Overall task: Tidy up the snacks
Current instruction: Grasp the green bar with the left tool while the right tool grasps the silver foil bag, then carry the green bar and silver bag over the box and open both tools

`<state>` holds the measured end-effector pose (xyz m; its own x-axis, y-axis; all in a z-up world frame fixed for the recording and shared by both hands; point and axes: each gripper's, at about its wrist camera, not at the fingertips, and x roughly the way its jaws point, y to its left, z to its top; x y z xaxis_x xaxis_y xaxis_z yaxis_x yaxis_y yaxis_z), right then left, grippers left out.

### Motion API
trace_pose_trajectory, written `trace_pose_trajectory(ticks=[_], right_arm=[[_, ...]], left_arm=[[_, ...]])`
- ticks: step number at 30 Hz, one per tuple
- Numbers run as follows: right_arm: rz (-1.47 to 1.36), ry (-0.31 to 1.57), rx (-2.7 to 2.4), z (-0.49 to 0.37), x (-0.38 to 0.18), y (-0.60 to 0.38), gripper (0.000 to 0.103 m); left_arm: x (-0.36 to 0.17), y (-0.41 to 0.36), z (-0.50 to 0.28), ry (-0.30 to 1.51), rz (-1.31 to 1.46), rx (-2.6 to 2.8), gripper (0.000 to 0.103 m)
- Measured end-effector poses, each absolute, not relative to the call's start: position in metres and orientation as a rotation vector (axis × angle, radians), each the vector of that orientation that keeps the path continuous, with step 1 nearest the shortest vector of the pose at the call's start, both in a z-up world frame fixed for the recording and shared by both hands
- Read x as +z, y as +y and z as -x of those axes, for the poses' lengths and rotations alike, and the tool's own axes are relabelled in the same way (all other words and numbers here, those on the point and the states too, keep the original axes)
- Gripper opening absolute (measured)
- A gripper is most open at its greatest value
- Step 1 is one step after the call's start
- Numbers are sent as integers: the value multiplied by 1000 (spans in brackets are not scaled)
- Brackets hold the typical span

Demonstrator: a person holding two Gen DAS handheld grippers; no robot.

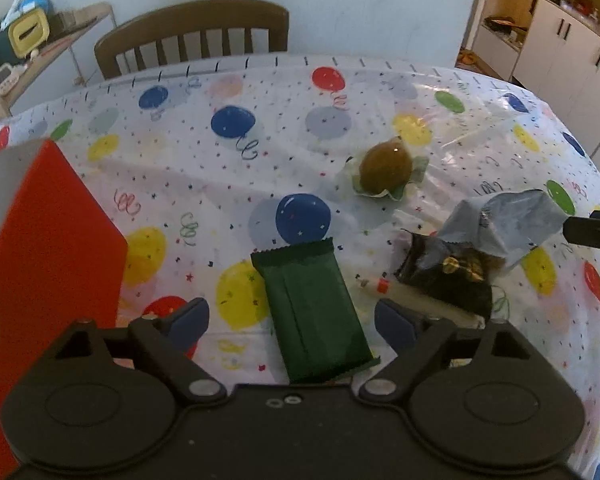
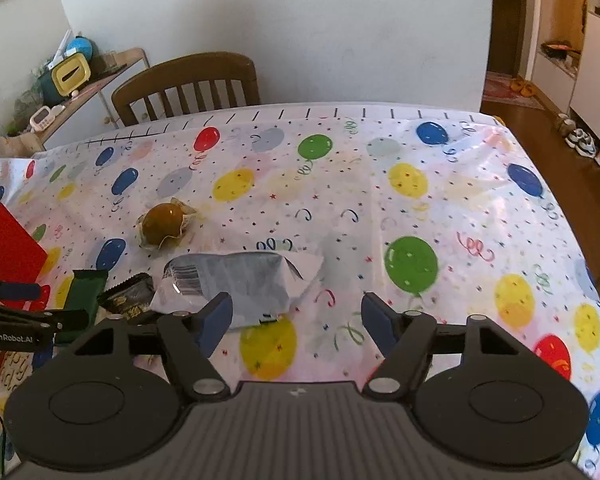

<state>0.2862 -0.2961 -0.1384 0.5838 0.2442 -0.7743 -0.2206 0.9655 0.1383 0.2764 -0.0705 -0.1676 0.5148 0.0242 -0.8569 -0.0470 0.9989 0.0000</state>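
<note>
Snacks lie spread on the balloon-cloth desk, both tools empty.

The left tool gapes wide over the dark green bar, not touching it. The right tool is spread open just beside the grey packet. A red box stands at left.

Both wrist views look down and forward low over the table, toward the chair and wall, the left one close over the green bar, and both share the brown snack and grey packet.
</note>
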Motion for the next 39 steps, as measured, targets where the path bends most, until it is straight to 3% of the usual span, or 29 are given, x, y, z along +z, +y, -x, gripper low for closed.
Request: trace_pose_trajectory(ticks=[4,11,18,23,39], right_arm=[[-30,924,279,-297,-146,-292,61],[-50,951,278,-308,-158,-289,42],[-82,948,273,-309,-159,-289,27],[-76,936,266,-303,-156,-285,15],[-75,865,202,-258,-132,-301,7]], left_arm=[[-175,-71,-281,1043,51,56,84],[-178,-77,-282,1034,41,72,76],[-174,-87,-282,1019,16,26,46],[-173,-84,-282,1027,32,24,45],[-159,-77,-260,1020,56,4,44]])
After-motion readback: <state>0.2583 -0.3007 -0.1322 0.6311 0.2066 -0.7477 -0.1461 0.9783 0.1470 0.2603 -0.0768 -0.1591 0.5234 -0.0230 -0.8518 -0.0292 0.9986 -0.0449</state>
